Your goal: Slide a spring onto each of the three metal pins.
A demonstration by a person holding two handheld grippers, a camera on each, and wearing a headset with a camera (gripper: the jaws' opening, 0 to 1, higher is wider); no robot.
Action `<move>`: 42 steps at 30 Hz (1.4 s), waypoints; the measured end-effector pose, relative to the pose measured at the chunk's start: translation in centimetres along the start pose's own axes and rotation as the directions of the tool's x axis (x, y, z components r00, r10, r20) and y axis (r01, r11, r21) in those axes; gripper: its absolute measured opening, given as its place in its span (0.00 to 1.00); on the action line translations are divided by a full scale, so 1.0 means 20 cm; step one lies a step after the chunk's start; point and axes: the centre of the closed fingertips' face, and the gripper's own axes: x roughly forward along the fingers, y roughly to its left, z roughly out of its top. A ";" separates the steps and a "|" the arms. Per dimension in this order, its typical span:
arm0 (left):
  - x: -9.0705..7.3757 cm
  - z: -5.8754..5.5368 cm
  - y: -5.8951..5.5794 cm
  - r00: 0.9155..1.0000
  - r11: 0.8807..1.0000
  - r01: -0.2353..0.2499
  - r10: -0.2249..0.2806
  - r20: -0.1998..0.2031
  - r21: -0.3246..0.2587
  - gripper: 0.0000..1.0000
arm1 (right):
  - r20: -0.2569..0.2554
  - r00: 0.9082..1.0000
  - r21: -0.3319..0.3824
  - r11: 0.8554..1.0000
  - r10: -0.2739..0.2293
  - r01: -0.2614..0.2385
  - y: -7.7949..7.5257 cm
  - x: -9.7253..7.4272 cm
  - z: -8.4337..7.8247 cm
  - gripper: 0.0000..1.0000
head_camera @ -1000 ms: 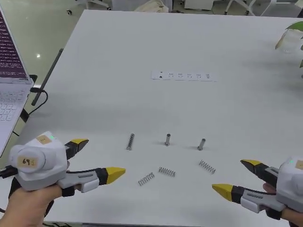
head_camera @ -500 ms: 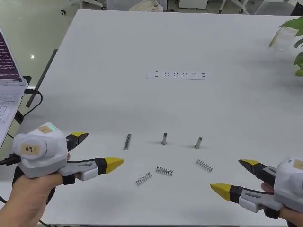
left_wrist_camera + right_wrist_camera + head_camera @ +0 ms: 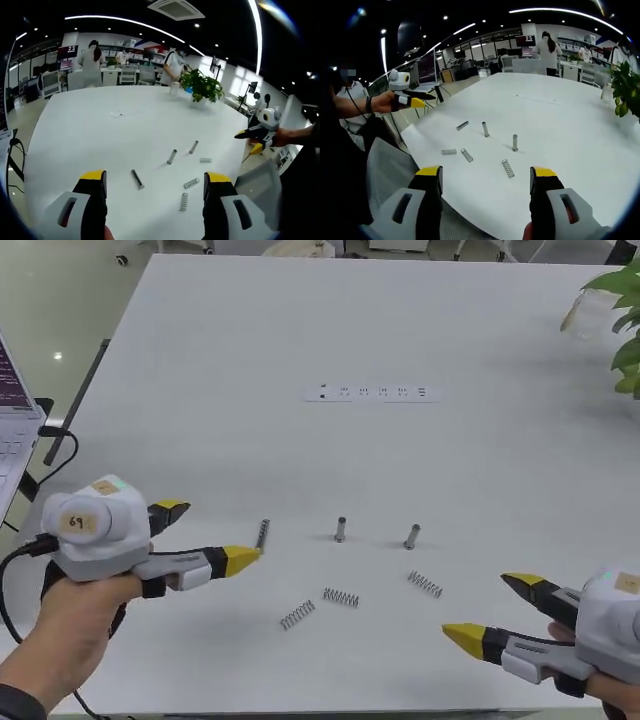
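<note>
Power strip (image 3: 372, 393) beyond middle pin (image 3: 340, 530), plant (image 3: 617, 305) far right

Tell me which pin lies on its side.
The leftmost pin, by the left gripper's tip; the middle pin and right pin stand upright.

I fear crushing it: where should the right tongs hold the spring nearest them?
Probably mid-length, pinching across the coil of the rightmost spring, with the right tongs coming from above: it lies flat on the table, apart from the other springs.
</note>
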 end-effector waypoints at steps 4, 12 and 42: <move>0.05 -0.01 0.00 1.000 1.000 0.013 -0.013 -0.017 0.009 0.76 | 0.000 1.000 0.004 1.000 -0.003 0.003 -0.01 0.00 0.00 0.70; 0.14 -0.02 0.05 0.999 1.000 0.013 -0.014 -0.031 -0.018 0.74 | 0.003 1.000 0.011 1.000 -0.006 0.006 -0.02 0.00 0.00 0.70; 0.42 -0.18 0.19 0.994 0.992 -0.040 0.028 -0.107 -0.118 0.67 | -0.009 1.000 0.025 1.000 -0.013 0.014 -0.05 0.00 -0.01 0.70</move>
